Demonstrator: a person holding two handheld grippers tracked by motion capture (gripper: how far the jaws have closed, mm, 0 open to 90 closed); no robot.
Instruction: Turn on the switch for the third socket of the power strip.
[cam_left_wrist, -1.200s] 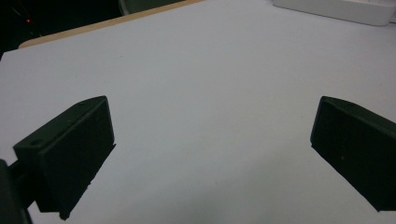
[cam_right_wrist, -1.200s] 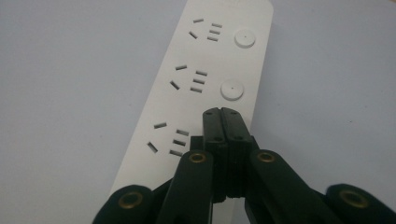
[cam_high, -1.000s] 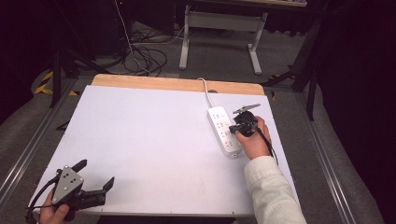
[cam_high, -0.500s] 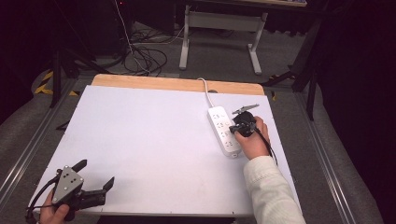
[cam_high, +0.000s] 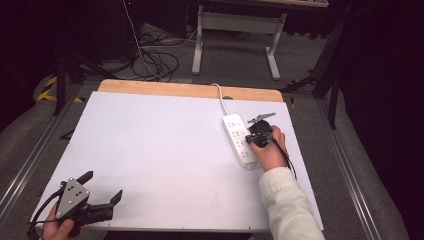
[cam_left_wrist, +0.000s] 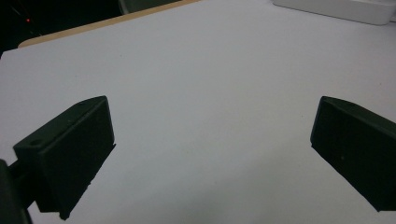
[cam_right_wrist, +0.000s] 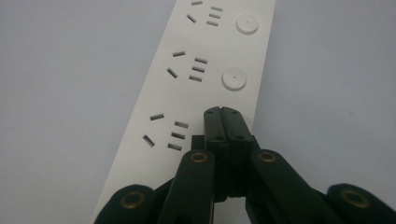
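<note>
with the right gripper (cam_right_wrist: 227, 112) clenched empty, tips down on a round switch button of the power strip (cam_high: 239, 140) near the desk's (cam_high: 150, 150) right edge, judged mid-press; next calls for a straight lift-off; left gripper (cam_high: 102, 194) released, idle at the near-left corner.

The right tool (cam_right_wrist: 227, 112) hides the power strip's (cam_right_wrist: 187, 93) nearest button.

The high view looks forward and down from the person's side, taking in the whole counter (cam_high: 165, 150) from well off. The left gripper view skims low across it toward the power strip (cam_left_wrist: 345, 9), which lies far off. The right gripper view looks steeply down, very near the same power strip (cam_right_wrist: 187, 84), also in the high view (cam_high: 239, 140).
</note>
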